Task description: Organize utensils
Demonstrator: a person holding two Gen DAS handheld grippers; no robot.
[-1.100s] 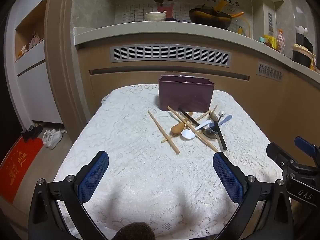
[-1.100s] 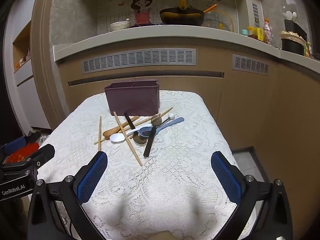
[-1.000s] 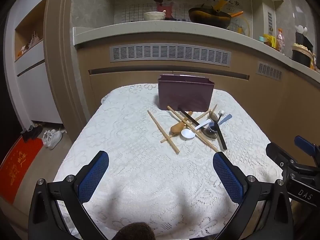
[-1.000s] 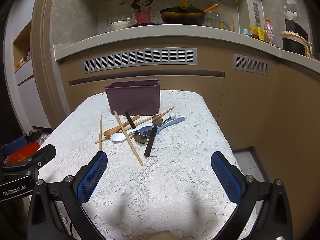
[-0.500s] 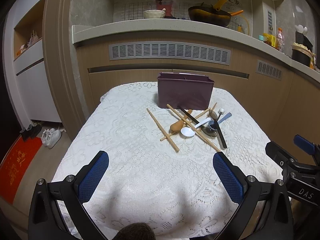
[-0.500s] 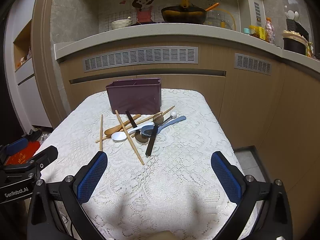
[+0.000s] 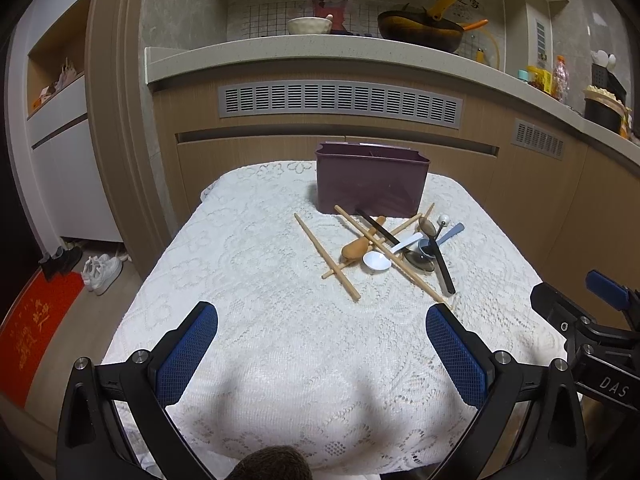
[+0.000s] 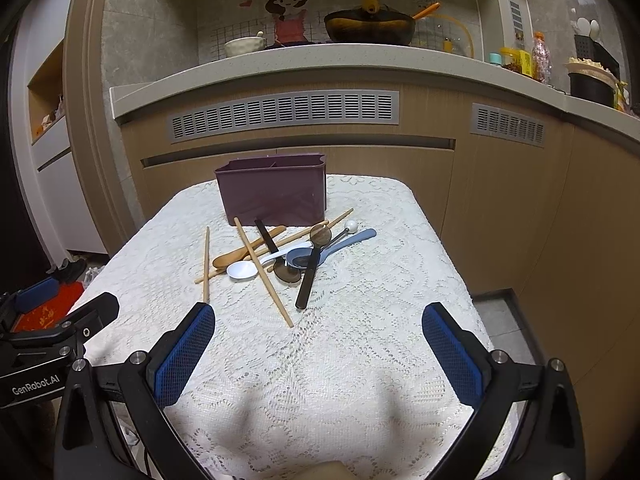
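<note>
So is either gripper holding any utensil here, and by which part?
Nothing is held. The left gripper and right gripper are both open over the tablecloth, short of the utensil pile.

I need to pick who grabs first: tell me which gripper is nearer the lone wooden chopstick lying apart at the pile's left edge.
Left, though narrowly. The left gripper sits just behind the lone wooden chopstick; the right gripper is further to its right.

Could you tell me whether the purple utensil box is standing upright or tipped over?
Upright. The purple utensil box stands on its base on the lace tablecloth, opening facing up, with the utensils lying outside in front of it.
</note>
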